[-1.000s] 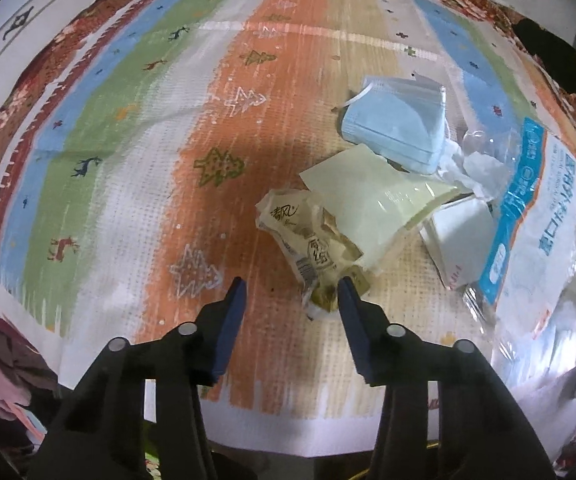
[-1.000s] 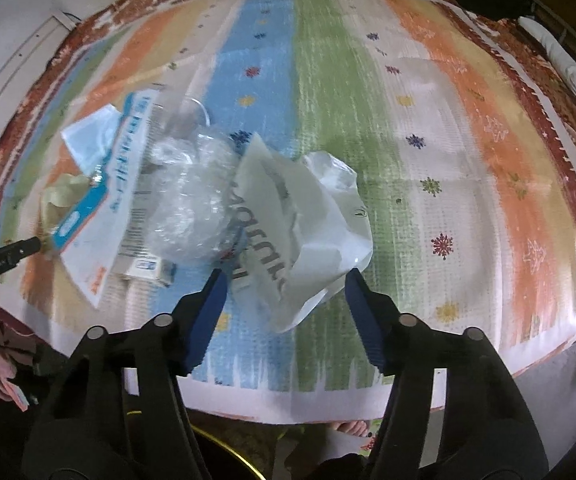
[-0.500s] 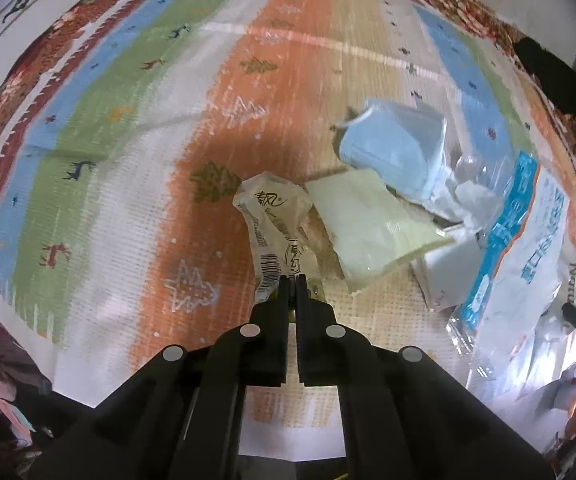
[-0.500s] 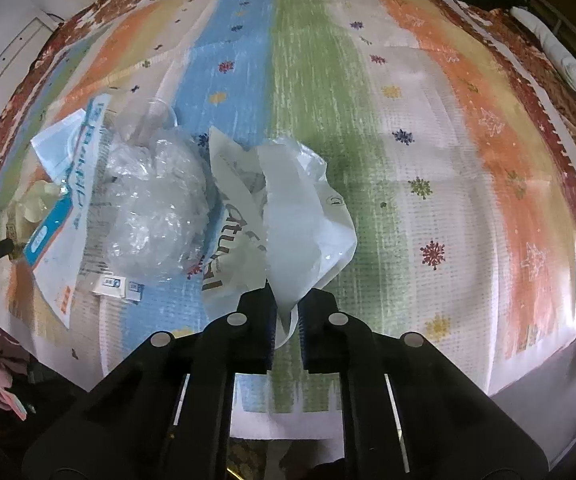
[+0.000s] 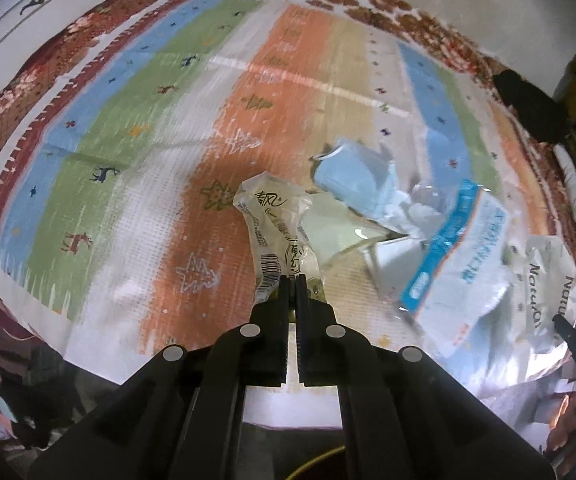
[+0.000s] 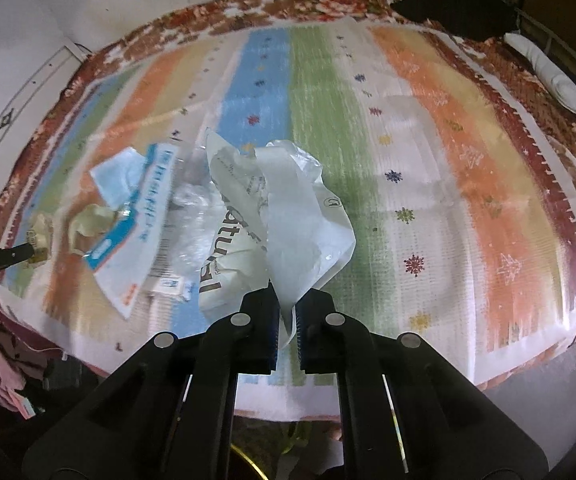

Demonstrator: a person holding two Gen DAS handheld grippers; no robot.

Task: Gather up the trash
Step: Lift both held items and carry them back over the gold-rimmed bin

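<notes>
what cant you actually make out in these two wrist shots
- Left wrist view: the end of the clear printed wrapper nipped in the left claw is hidden by its fingers.
- Right wrist view: the pinched edge of the white plastic bag is covered by the right claw.
- Both views: small print on the blue-and-white package is motion-blurred.
- No bin shows in either view.

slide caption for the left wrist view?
Left tool shut on a crumpled wrapper, other trash beside it on the striped rug.
</notes>
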